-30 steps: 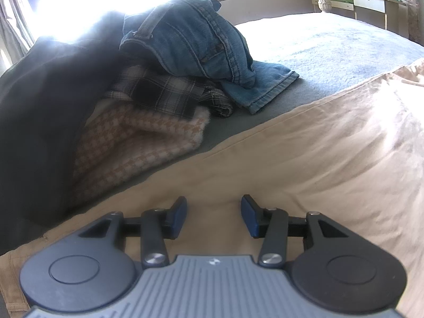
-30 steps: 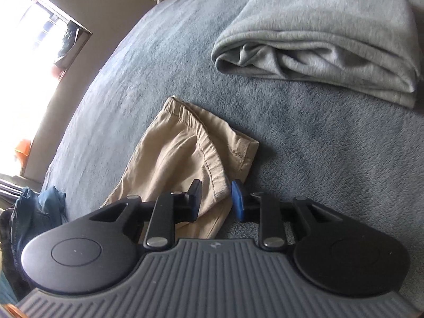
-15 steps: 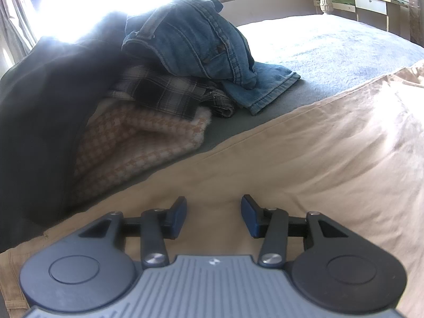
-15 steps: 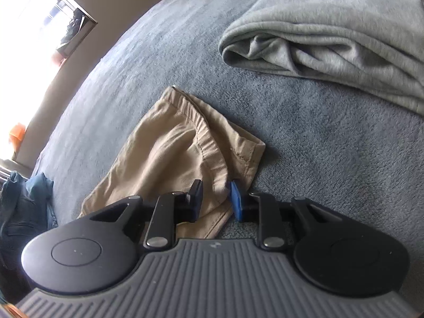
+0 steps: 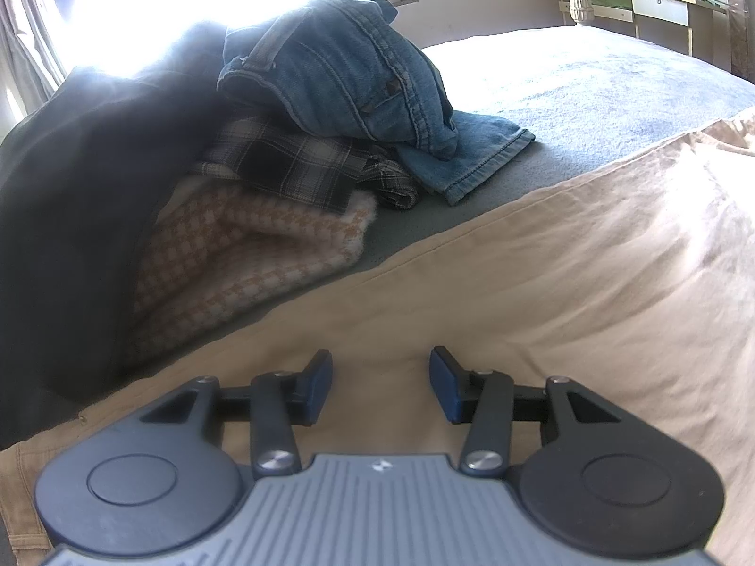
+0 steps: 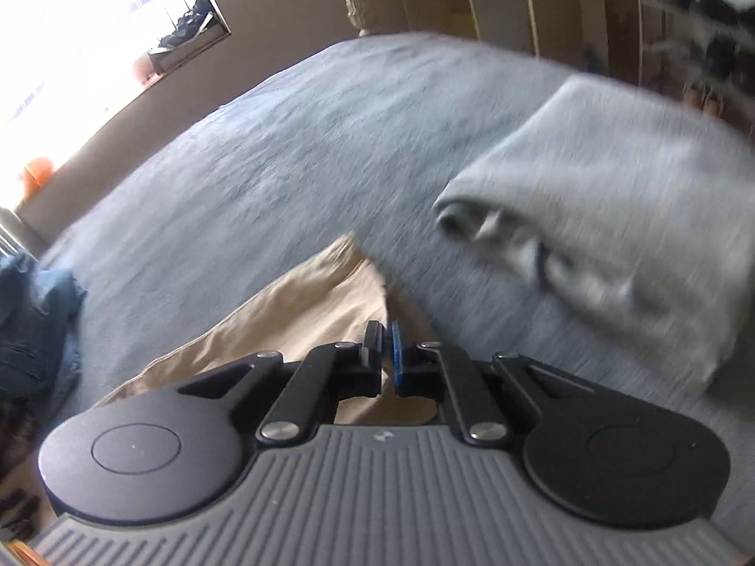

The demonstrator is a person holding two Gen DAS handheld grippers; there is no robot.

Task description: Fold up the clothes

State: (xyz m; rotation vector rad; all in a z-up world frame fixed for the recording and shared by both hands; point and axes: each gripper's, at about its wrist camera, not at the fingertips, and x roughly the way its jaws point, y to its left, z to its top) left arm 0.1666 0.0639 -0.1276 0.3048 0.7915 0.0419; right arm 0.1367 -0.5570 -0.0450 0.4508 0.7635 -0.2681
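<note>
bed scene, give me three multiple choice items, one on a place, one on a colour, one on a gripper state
1. What lies on top of the clothes pile in the left wrist view?
A. the jeans
B. the grey sweater
C. the tan trousers

2. What colour is the garment under the left gripper?
A. black
B. tan
C. red

3. How does the right gripper stand?
A. wide open above the bedcover
B. out of view
C. shut on the tan trousers

Answers:
1. A, the jeans sit over the plaid shirt and the houndstooth knit.
2. B, the tan trousers spread beneath the open left gripper.
3. C, the right gripper has its pads nearly together with tan cloth running in between them, though the frame is blurred.
</note>
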